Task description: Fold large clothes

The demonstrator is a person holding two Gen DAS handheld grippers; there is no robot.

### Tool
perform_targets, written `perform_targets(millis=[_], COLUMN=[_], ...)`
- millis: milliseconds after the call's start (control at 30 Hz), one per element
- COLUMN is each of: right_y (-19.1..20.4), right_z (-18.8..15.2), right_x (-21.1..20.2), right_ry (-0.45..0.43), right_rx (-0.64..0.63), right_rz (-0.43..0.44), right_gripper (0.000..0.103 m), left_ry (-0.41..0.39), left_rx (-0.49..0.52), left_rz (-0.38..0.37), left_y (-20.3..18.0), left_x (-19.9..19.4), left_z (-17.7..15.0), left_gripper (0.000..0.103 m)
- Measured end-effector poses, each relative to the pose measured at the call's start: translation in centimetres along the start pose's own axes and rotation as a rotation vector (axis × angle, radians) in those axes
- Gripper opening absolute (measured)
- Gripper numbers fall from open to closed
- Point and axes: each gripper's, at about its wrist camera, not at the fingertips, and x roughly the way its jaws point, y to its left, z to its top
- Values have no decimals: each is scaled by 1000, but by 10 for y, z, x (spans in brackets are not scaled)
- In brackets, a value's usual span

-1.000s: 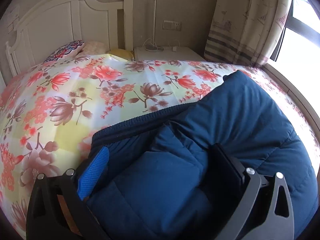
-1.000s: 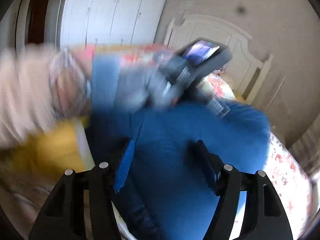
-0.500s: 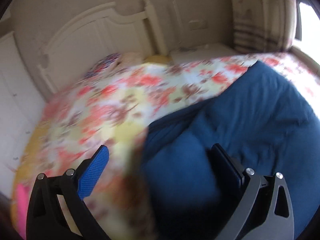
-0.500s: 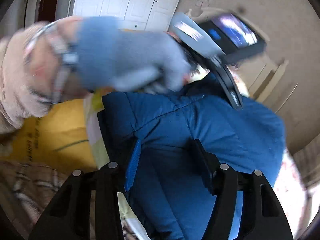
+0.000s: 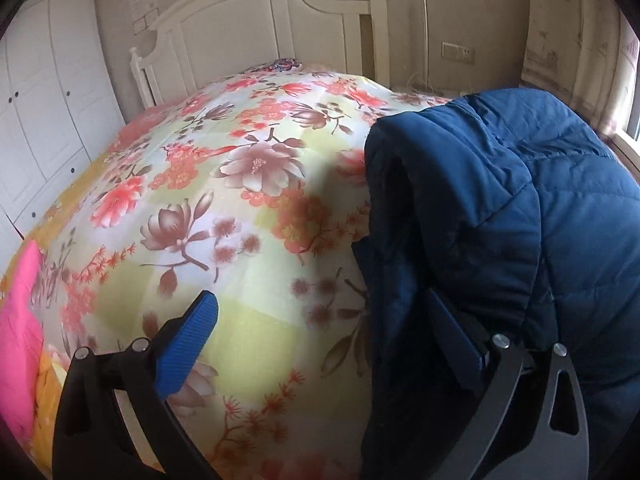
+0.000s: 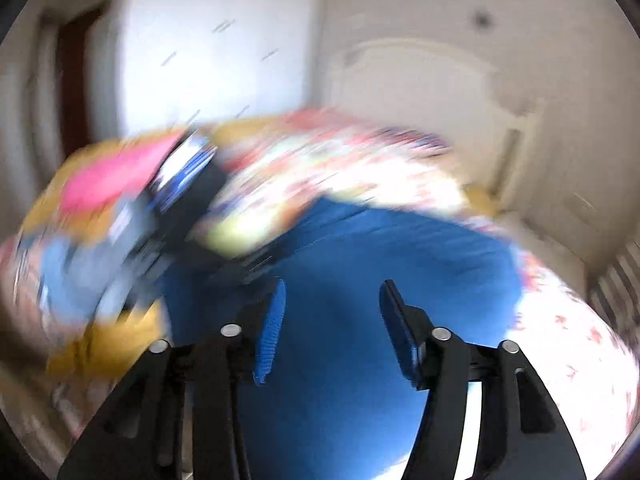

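Note:
A dark blue padded jacket [image 5: 520, 208] lies bunched on the right of the floral bedspread [image 5: 240, 200]. My left gripper [image 5: 324, 332] is open; its left pad [image 5: 188, 344] is over the bedspread and its right finger is tucked under the jacket's folded edge. In the blurred right wrist view the jacket [image 6: 360, 280] lies below my right gripper [image 6: 332, 328], which is open and empty just above it. The left gripper and gloved hand [image 6: 132, 236] show as a blur at the jacket's left edge.
A white headboard [image 5: 256, 28] and wardrobe [image 5: 44, 92] stand behind the bed. A pink garment [image 5: 20, 320] lies at the bed's left edge. A curtain and window [image 5: 628, 80] are at the right. A nightstand sits beside the headboard.
The left gripper has swung left off the jacket, so bedspread now fills its gap. The right gripper has lifted and moved fast; its view is blurred and its jaws stand narrower.

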Motion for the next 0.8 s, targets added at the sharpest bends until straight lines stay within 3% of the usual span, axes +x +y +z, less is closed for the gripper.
perform_targets(millis=[133, 233, 300, 333, 433, 500, 600, 667, 700, 733, 800], right_y=[-84, -124, -132, -130, -118, -118, -148, -159, -152, -140, -129], right_z=[30, 31, 11, 1, 13, 26, 27, 6, -6, -7, 7], right_x=[28, 94, 145, 164, 175, 168, 158, 175, 187, 190, 194], right_ry=[-16, 108, 253, 284, 359, 357, 272, 334, 358, 341, 420], right_rx=[161, 192, 166, 146, 70, 47, 188, 260, 231, 154, 84], right_rz=[-127, -180, -147, -122, -149, -155, -201, -165, -158, -204, -255], right_gripper=[38, 29, 28, 28, 28, 29, 29, 29, 30, 30, 30], left_ry=[-8, -10, -11, -8, -2, -10, -21, -25, -24, -21, -20], left_rx=[-6, -20, -30, -39, -52, -58, -70, -82, -86, -87, -87], left_rz=[1, -7, -8, -11, -30, -39, -48, -59, -63, -69, -73], left_y=[-1, -1, -1, 0, 3, 4, 6, 8, 9, 9, 10], left_x=[0, 1, 1, 2, 3, 3, 3, 4, 5, 6, 6], left_z=[-3, -3, -4, -4, -6, -8, -10, -10, -11, -11, -11], left_gripper=[101, 101, 101, 101, 101, 101, 101, 101, 101, 101, 101])
